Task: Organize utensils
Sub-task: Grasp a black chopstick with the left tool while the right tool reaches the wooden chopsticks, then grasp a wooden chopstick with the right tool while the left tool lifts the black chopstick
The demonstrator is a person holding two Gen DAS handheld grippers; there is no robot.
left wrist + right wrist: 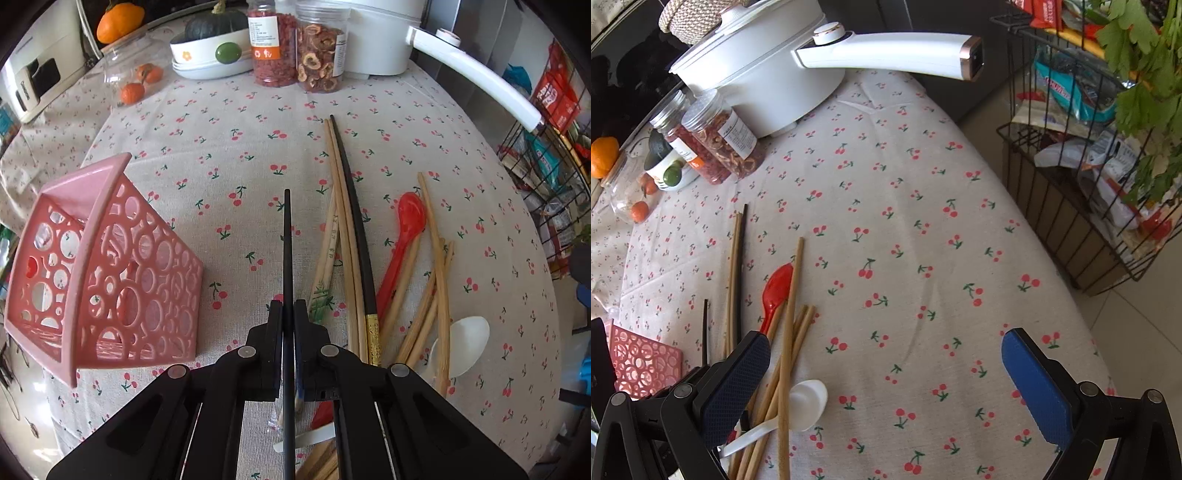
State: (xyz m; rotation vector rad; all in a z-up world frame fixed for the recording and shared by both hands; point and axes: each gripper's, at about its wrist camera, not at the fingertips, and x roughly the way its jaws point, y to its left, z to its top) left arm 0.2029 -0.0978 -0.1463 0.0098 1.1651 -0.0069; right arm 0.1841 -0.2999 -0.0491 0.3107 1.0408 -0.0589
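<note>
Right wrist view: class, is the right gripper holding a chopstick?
No. The right gripper is wide open over bare tablecloth, with the chopsticks lying off to its side.

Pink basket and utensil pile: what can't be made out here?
- Pink basket: contents unclear in left wrist view, walls screen them; right wrist view cuts it at the edge.
- Black chopstick: lower end hidden by left gripper.
- White spoon: handle crossed by wooden chopsticks.
</note>
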